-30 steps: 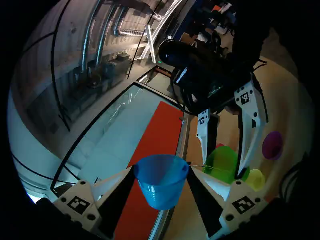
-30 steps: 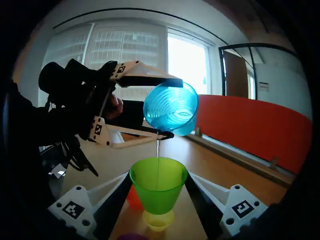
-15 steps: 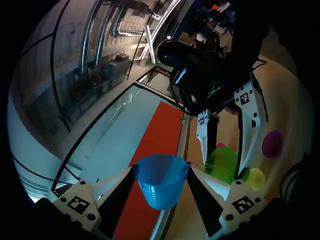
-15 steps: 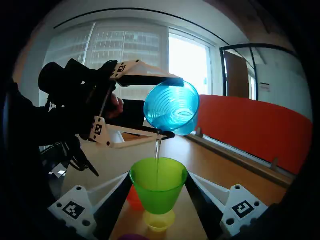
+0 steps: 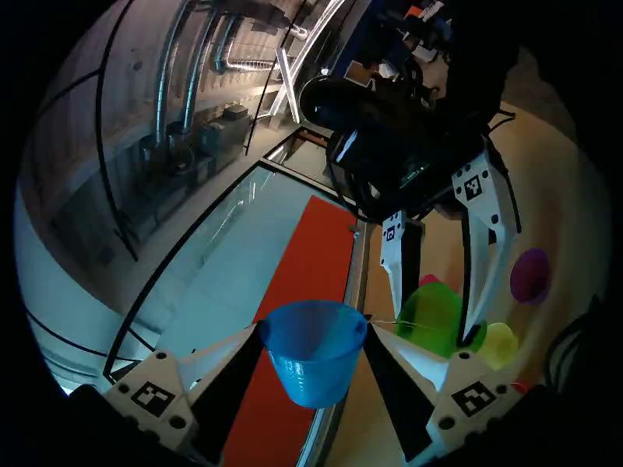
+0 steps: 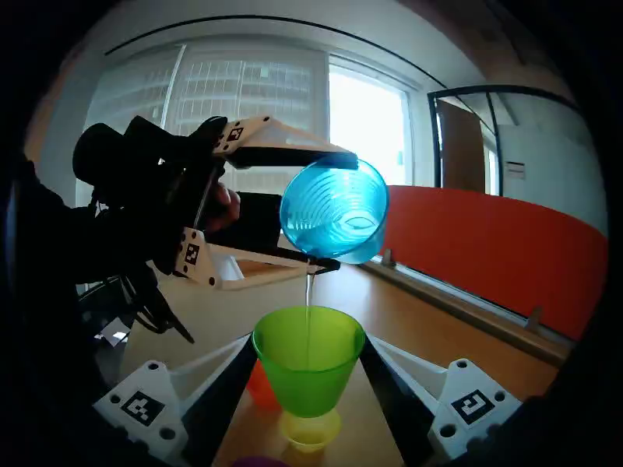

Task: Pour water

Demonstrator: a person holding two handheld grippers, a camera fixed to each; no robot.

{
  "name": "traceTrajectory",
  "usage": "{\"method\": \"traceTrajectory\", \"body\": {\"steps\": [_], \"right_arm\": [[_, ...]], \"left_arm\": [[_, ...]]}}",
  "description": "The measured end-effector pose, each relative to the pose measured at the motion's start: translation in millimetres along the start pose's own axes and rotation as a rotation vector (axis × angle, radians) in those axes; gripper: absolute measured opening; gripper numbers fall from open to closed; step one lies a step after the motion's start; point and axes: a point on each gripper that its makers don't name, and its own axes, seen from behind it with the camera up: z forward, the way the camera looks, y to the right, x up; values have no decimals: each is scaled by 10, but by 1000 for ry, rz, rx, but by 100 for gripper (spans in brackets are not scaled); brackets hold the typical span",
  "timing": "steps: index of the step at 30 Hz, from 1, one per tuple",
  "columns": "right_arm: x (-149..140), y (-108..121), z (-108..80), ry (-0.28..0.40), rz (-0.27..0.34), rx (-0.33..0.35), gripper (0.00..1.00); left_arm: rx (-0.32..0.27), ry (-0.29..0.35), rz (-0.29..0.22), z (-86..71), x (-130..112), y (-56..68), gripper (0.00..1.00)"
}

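Observation:
My left gripper (image 5: pixel 313 354) is shut on a blue cup (image 5: pixel 314 352), tipped on its side. In the right gripper view that blue cup (image 6: pixel 335 208) hangs over the green cup (image 6: pixel 308 368), its mouth facing the camera, and a thin stream of water (image 6: pixel 308 300) falls from its rim into the green one. My right gripper (image 6: pixel 308 373) is shut on the green cup and holds it upright above the wooden table (image 6: pixel 405 319). In the left gripper view the green cup (image 5: pixel 430 317) sits between the other gripper's white fingers (image 5: pixel 488 257).
Yellow (image 6: pixel 309 430) and red (image 6: pixel 261 385) cups stand on the table under the green cup, and a purple cup (image 5: pixel 530 276) stands apart. An orange partition (image 6: pixel 498 249) and a window run along the table's far side. A person's hand (image 6: pixel 226 206) holds the left gripper.
The blue cup stays tipped and water keeps streaming into the green cup. Both grippers have barely shifted.

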Motion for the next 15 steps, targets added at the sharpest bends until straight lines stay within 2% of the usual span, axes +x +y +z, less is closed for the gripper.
{"method": "traceTrajectory", "body": {"steps": [15], "right_arm": [[-4, -17, 6, 1, -4, 0, 93]], "left_arm": [[-2, -5, 25, -23, 21, -15, 88]]}}
